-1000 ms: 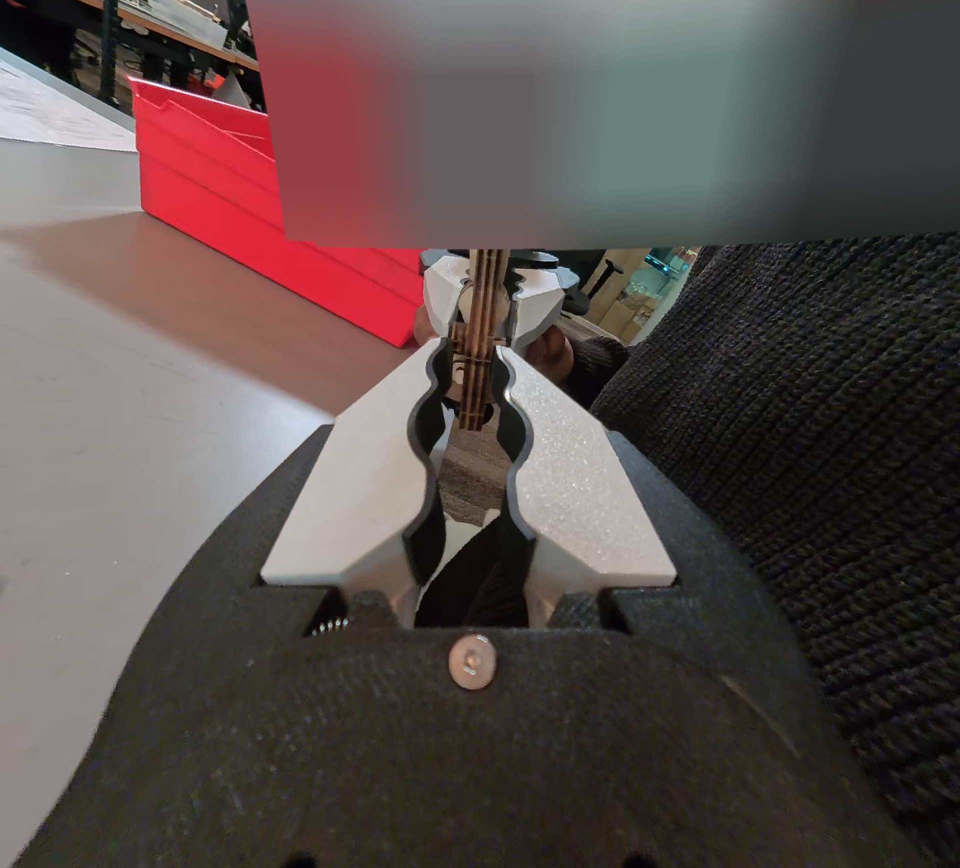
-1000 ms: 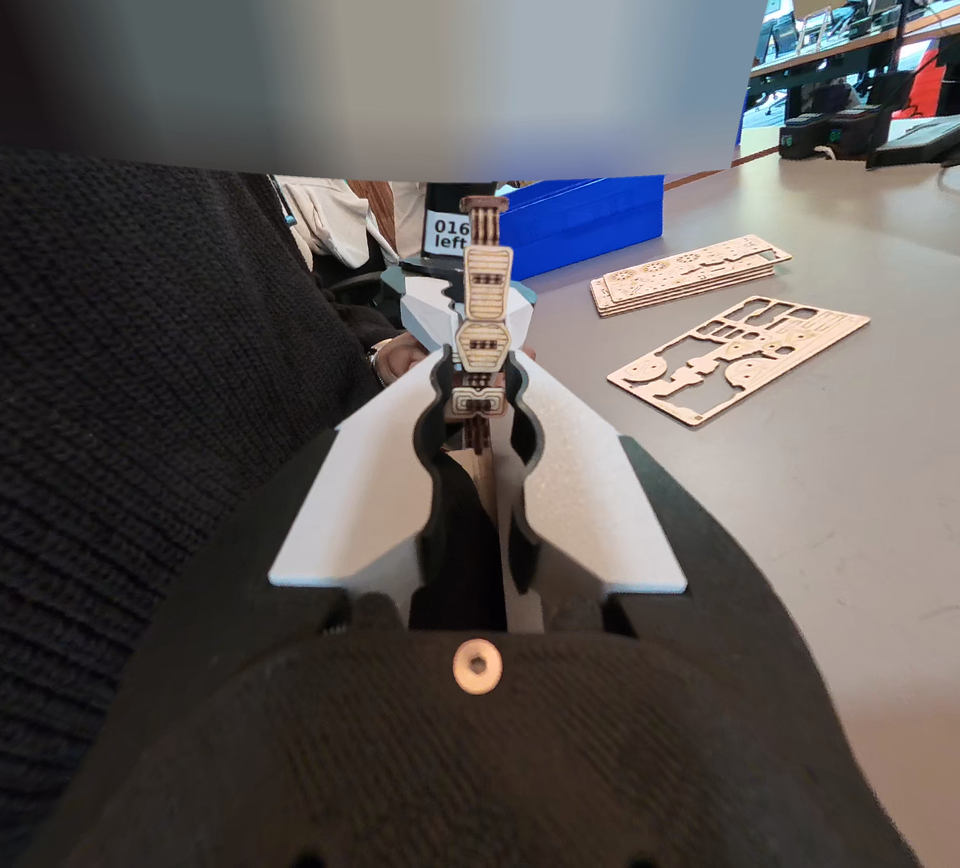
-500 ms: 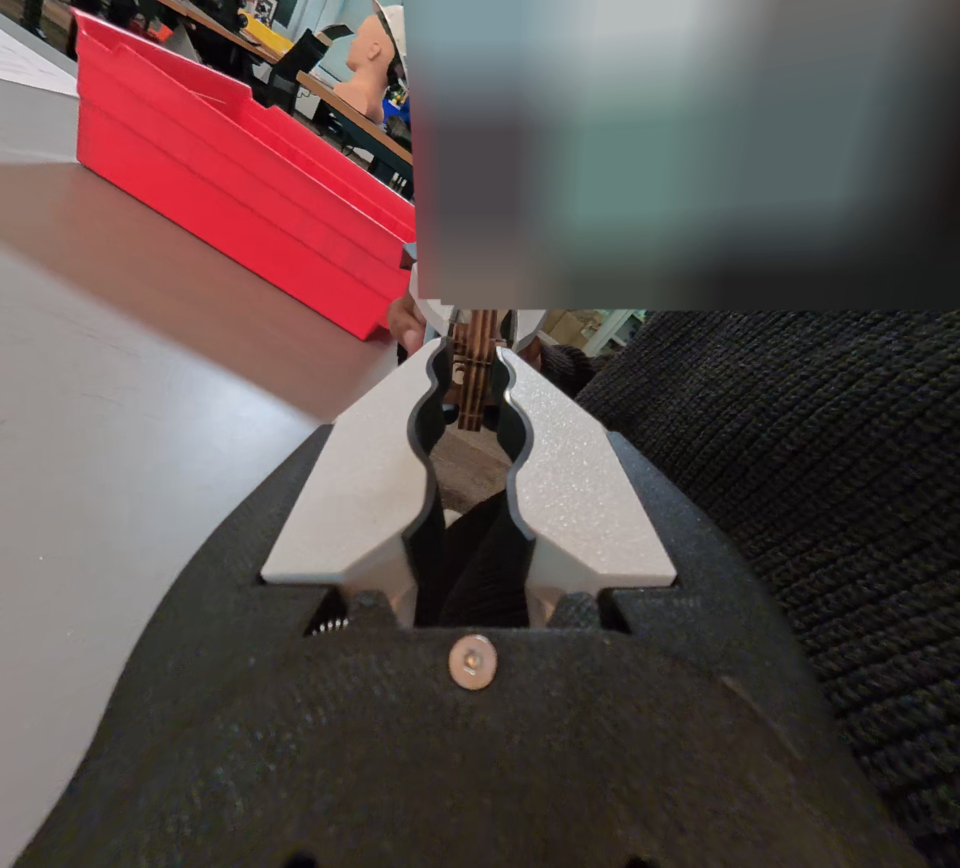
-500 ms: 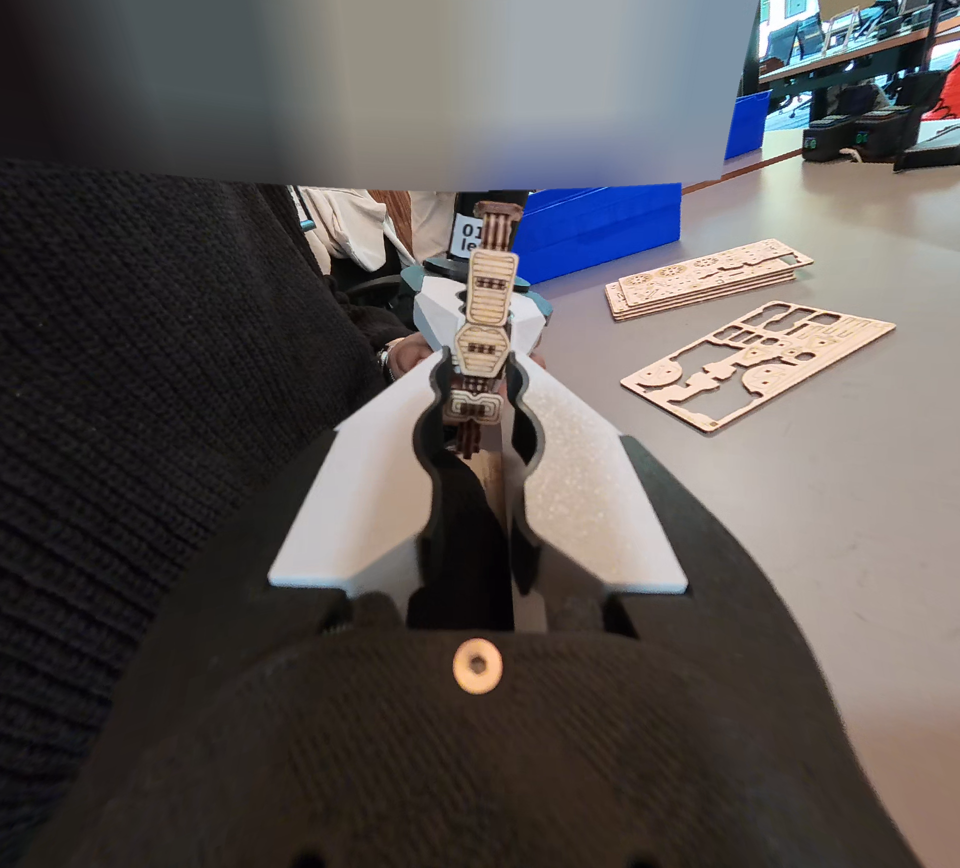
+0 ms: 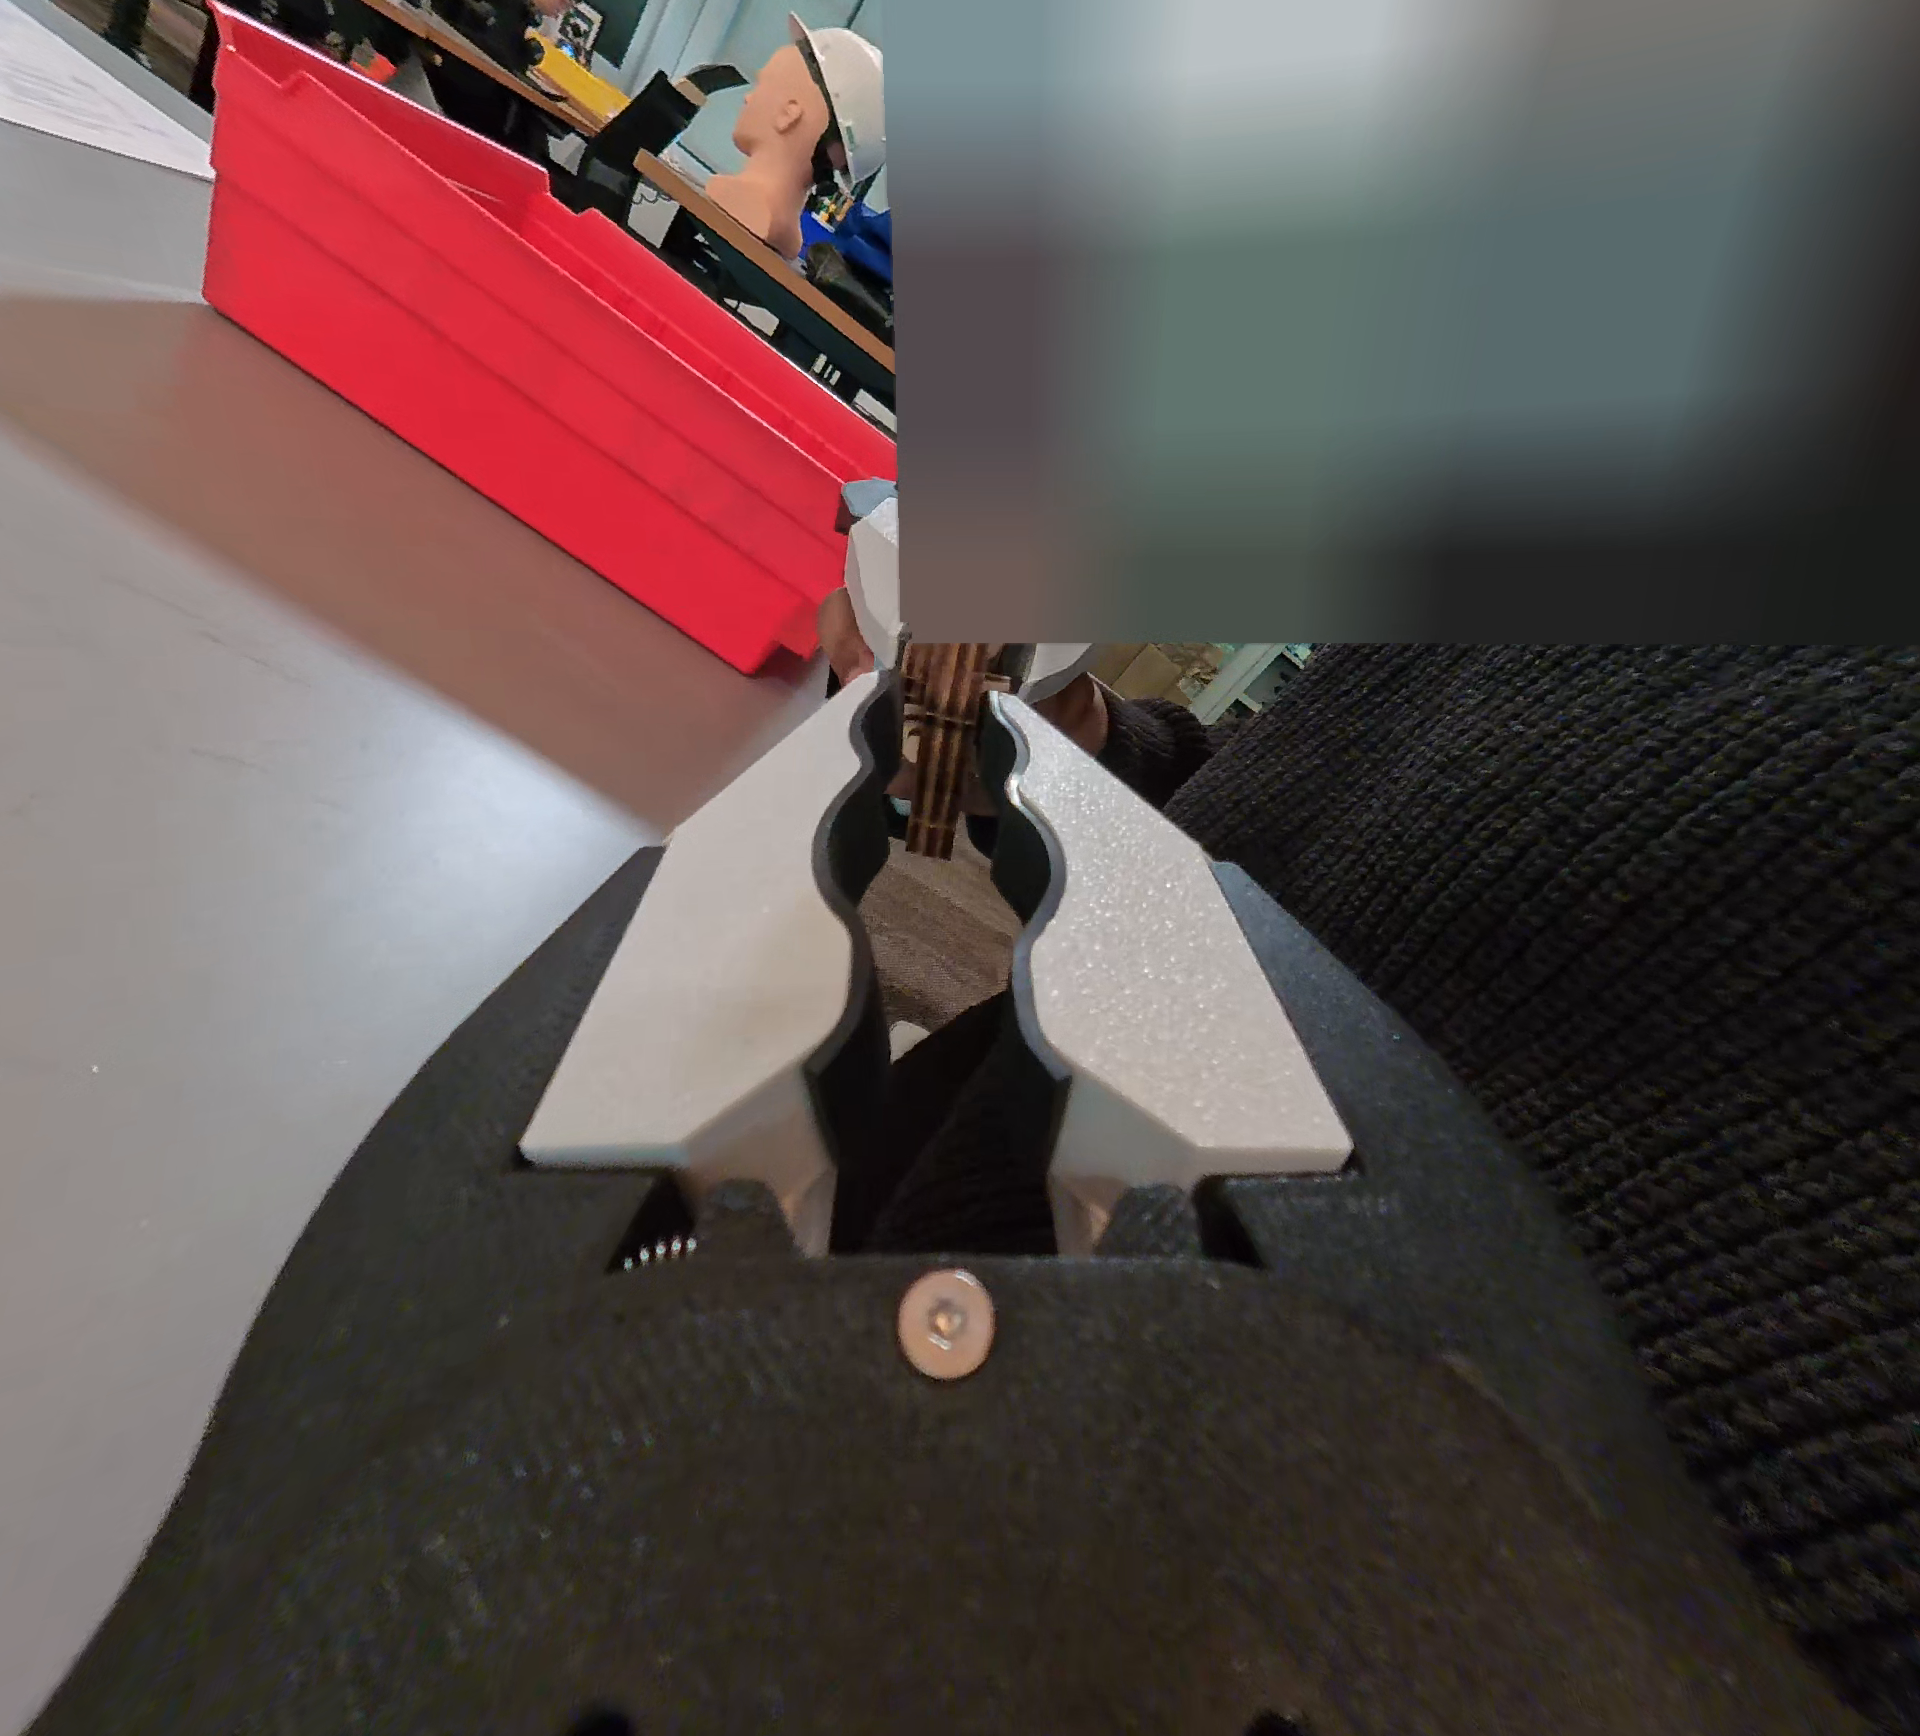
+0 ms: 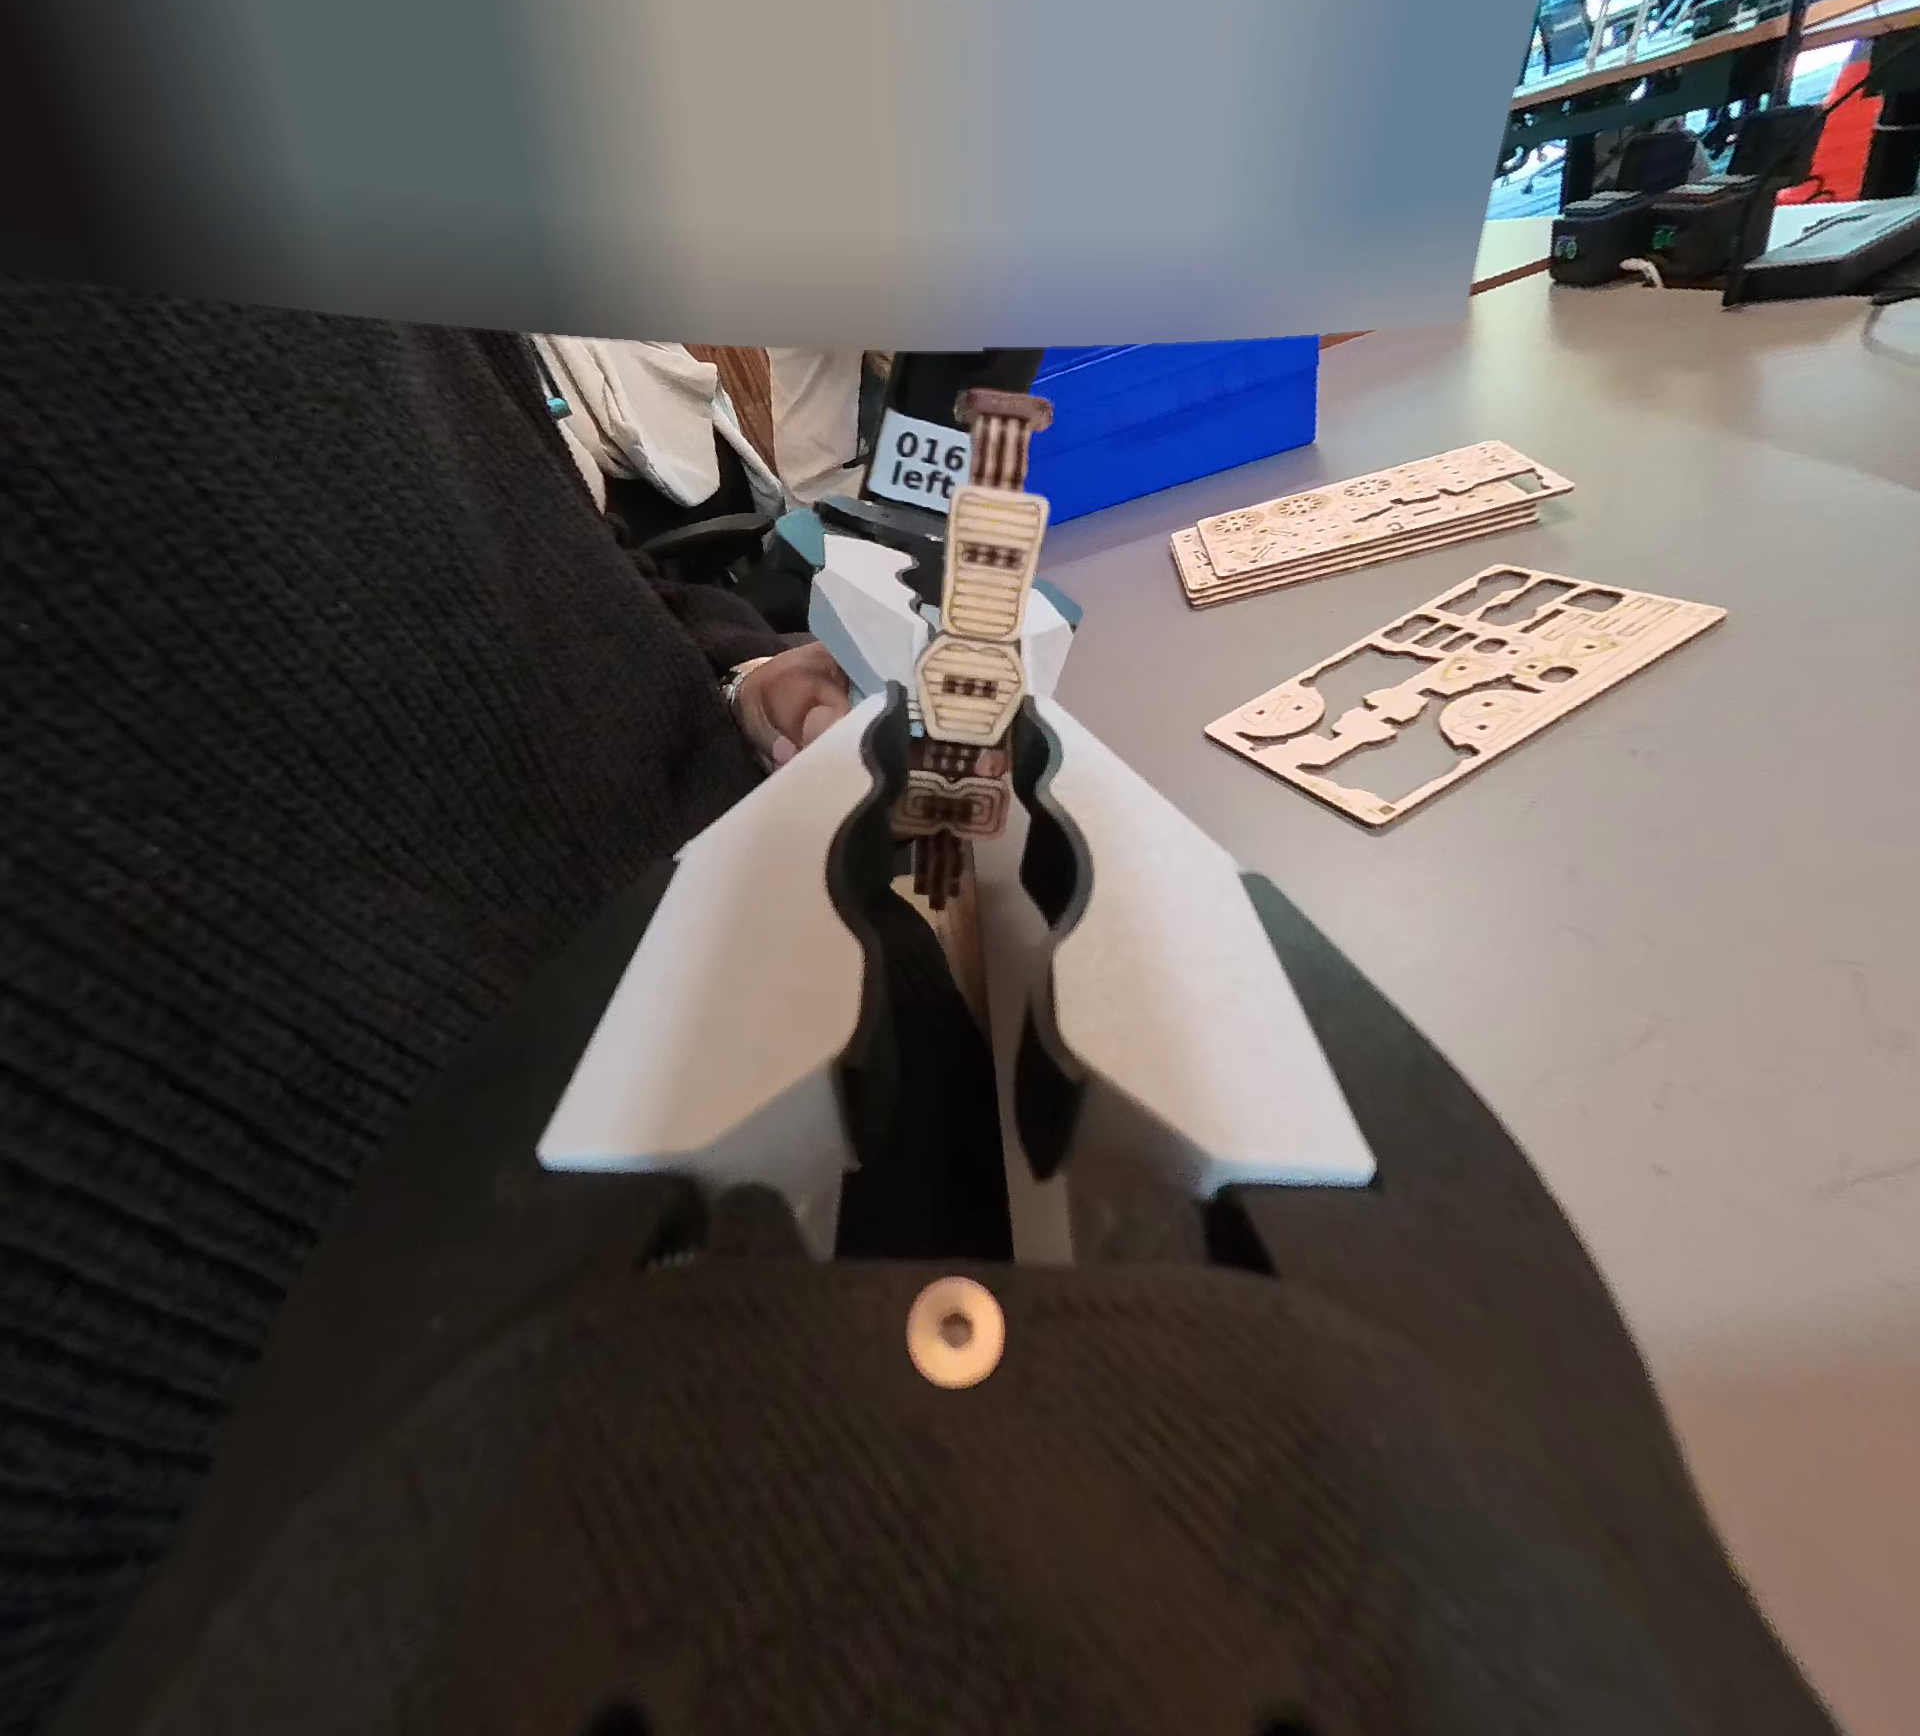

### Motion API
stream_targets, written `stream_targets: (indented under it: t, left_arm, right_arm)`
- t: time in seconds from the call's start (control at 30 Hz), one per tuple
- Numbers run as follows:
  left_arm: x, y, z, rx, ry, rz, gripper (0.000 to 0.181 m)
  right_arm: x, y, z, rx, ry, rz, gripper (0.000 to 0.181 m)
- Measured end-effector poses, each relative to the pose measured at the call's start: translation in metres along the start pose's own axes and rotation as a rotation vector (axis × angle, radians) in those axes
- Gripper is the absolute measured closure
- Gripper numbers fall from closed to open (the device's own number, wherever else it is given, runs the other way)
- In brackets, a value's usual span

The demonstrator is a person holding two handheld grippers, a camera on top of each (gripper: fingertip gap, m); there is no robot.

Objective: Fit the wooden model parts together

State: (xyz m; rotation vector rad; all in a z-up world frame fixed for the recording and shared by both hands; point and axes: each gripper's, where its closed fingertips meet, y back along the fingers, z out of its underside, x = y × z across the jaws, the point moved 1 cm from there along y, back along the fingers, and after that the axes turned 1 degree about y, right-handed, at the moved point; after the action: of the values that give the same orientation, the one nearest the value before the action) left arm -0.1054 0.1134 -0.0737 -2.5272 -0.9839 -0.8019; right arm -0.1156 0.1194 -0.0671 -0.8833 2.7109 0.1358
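A small wooden model [image 6: 982,616], a stack of dark slats with pale slotted cross plates, stands upright in the air between my two grippers. My right gripper [image 6: 956,725] is shut on its lower end. In the left wrist view the model's slats [image 5: 940,772] sit edge-on between the tips of my left gripper [image 5: 940,704], which is shut on them. The left gripper also shows in the right wrist view [image 6: 873,606], just behind the model. A bit of the right gripper [image 5: 871,574] shows in the left wrist view, mostly under a blur patch.
A person's black knit sweater [image 6: 312,751] is close beside both grippers, with a hand [image 6: 790,710] near the model. On the grey table [image 6: 1558,1011] lie a punched-out wooden sheet [image 6: 1455,689], a stack of sheets [image 6: 1361,523] and a blue bin [image 6: 1174,419]. A red bin [image 5: 499,356] stands at the left. The tips of both grippers are at nearly the same place.
Both grippers have kept hold of the model. The left wrist view has swung, so the red bin sits farther left and higher. The right wrist view has shifted only slightly.
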Motion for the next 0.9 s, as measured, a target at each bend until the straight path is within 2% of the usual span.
stream_targets:
  t: [0.37,0.53,0.9]
  left_arm:
    - [-0.0014,-0.0004,-0.0001,-0.005,-0.083,-0.054,0.166]
    - [-0.0045,0.0006,-0.0034,0.036,0.062,0.014,0.168]
    - [-0.0040,0.0013,-0.0037,0.054,0.125,0.062,0.166]
  right_arm:
    - [0.0027,0.0001,0.0017,0.000,-0.060,-0.005,0.161]
    - [0.0054,-0.0011,0.0001,0.019,-0.091,-0.009,0.160]
    - [0.0064,-0.0015,0.0001,0.070,-0.265,-0.081,0.161]
